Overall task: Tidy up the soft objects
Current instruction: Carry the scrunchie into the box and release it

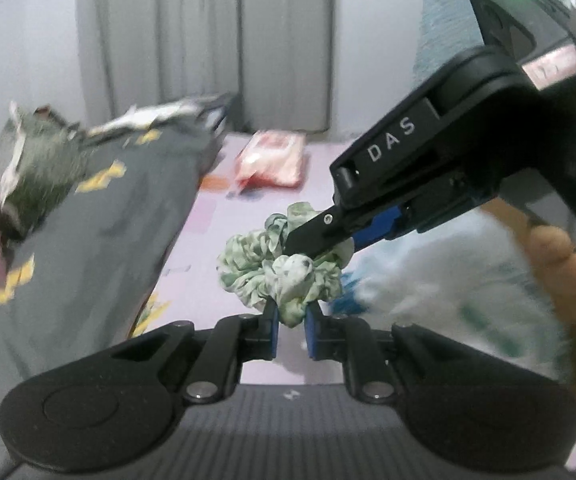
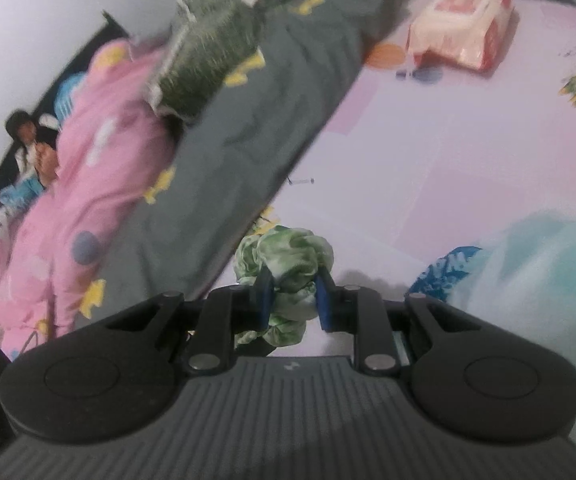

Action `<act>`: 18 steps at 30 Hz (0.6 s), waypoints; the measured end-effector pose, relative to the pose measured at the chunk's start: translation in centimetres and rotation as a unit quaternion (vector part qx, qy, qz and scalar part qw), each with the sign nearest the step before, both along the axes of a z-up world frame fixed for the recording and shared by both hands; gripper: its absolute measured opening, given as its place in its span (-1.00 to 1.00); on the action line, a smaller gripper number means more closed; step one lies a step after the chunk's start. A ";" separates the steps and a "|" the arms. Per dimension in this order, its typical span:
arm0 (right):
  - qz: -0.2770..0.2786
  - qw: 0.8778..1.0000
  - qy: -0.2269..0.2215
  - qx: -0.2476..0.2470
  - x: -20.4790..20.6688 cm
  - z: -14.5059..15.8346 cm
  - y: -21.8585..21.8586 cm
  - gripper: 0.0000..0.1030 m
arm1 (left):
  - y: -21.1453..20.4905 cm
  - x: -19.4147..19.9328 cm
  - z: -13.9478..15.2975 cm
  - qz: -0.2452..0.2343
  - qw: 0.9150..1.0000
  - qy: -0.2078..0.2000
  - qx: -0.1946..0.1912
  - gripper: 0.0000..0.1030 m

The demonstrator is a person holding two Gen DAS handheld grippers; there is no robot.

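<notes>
A green-and-white fabric scrunchie point(image 1: 276, 270) hangs above the pink bed sheet point(image 1: 216, 292), held between both grippers. My left gripper point(image 1: 291, 314) is shut on its lower edge. My right gripper point(image 1: 307, 246) comes in from the upper right and is shut on its far side. In the right wrist view the scrunchie point(image 2: 288, 260) bunches between the blue pads of the right gripper point(image 2: 293, 294).
A grey cloth with yellow print point(image 1: 100, 216) and a pink patterned blanket point(image 2: 88, 184) lie at the left. A pink wipes pack point(image 2: 461, 28) lies at the far side. A light blue cloth point(image 2: 535, 256) lies at the right. A grey curtain point(image 1: 208, 40) hangs behind.
</notes>
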State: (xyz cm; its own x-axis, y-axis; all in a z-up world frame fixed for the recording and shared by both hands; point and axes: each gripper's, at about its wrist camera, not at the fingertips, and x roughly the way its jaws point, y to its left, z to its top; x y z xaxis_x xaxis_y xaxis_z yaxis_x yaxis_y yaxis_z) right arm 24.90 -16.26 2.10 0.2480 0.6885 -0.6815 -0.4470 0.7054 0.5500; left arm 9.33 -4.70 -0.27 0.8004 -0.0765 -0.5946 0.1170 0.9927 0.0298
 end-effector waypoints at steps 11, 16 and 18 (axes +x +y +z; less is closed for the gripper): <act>-0.152 0.985 -0.062 0.049 -9.5 5.4 -18.0 -0.60 | -11.7 -2.8 4.8 -0.185 0.981 -0.024 -0.051 -0.71; -0.230 0.970 -0.058 0.045 -14.5 4.5 -26.5 -0.60 | -17.5 -3.6 4.1 -0.258 0.963 0.008 -0.081 -0.64; -0.256 0.964 -0.048 0.044 -15.9 3.5 -29.0 -0.60 | -19.3 -3.5 3.5 -0.278 0.957 0.026 -0.083 -0.54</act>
